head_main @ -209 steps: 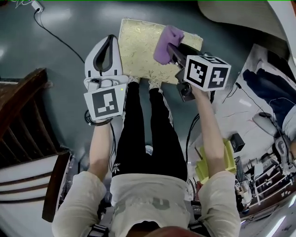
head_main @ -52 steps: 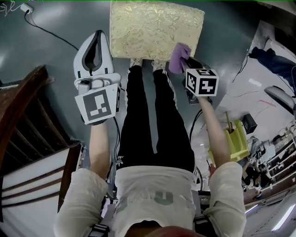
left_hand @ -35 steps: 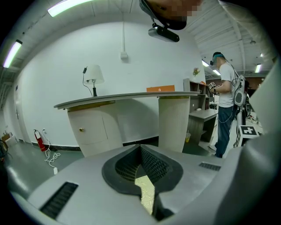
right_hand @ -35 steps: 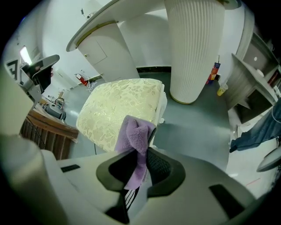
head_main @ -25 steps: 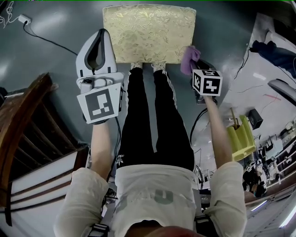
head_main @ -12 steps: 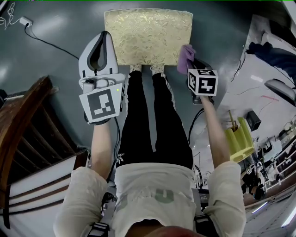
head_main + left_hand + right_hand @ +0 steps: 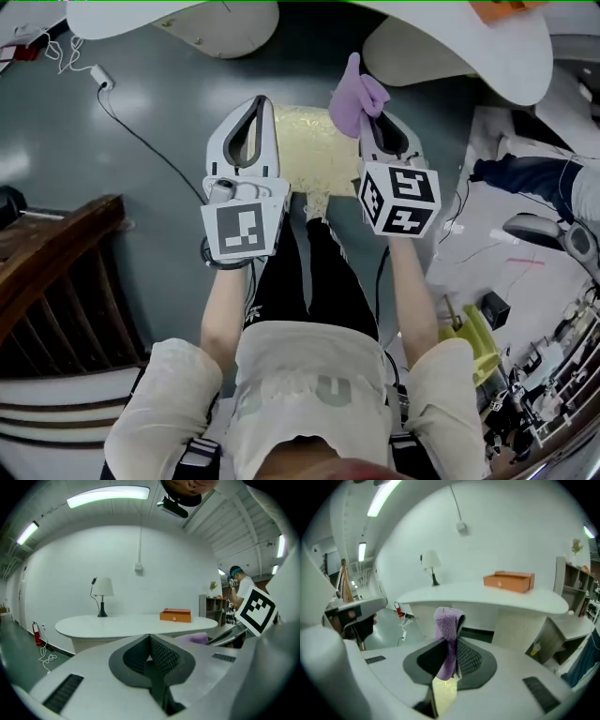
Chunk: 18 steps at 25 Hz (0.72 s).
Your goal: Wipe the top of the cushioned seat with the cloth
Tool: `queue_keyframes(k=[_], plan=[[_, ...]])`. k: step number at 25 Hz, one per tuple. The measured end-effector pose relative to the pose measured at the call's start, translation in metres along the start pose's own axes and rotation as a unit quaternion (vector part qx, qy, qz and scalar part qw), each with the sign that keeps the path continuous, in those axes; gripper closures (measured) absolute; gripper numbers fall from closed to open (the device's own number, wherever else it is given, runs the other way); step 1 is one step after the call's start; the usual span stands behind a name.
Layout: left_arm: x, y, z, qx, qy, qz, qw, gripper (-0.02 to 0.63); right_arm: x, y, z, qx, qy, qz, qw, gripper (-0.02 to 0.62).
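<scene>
The cream patterned cushioned seat [image 7: 317, 157] lies low on the floor ahead of the person's legs, half hidden between the two grippers. My right gripper [image 7: 368, 111] is shut on the purple cloth [image 7: 356, 92], which sticks up past the jaws, above and clear of the seat. In the right gripper view the cloth [image 7: 449, 632] hangs folded between the jaws of the right gripper [image 7: 452, 645], with a sliver of seat [image 7: 444, 693] below. My left gripper [image 7: 253, 103] is beside it, shut and holding nothing [image 7: 150, 638]. Both point level into the room.
A white oval table [image 7: 131, 623] with a lamp [image 7: 102, 592] and an orange box [image 7: 175, 615] stands ahead. Dark wooden furniture [image 7: 56, 272] is at the left. A cable [image 7: 141, 141] trails over the grey floor. Clutter and a yellow object [image 7: 469, 337] lie at the right.
Both grippers have risen and moved closer together, now pointing out at the room. The cloth has left the seat's right edge and is up in the air.
</scene>
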<state>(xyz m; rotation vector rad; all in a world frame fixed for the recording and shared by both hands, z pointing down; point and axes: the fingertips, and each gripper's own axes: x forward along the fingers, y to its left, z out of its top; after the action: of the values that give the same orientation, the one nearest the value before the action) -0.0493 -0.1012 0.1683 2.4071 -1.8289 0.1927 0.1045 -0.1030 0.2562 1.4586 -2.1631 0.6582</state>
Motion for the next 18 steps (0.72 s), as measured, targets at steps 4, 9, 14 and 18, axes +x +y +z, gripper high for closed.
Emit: queue_keyframes(k=[4,9,14,18], plan=[[-0.03,-0.002,0.087,-0.016,-0.017,0.0,0.9997,0.601,-0.077,0.039,0.105,0.0,-0.108,-0.017,0.994,0.529],[-0.067,-0.014,0.171,-0.02,-0.05,-0.004,0.9985,0.601,-0.171,0.071,0.182,-0.012,-0.189,-0.043,0.981,0.529],[-0.103,-0.03,0.214,0.008,-0.076,-0.027,0.9967,0.601,-0.242,0.098,0.201,-0.033,-0.233,-0.043,0.971,0.529],[-0.12,-0.036,0.242,0.001,-0.109,-0.03,0.9936,0.601,-0.257,0.111,0.212,-0.056,-0.249,-0.043,0.966,0.529]])
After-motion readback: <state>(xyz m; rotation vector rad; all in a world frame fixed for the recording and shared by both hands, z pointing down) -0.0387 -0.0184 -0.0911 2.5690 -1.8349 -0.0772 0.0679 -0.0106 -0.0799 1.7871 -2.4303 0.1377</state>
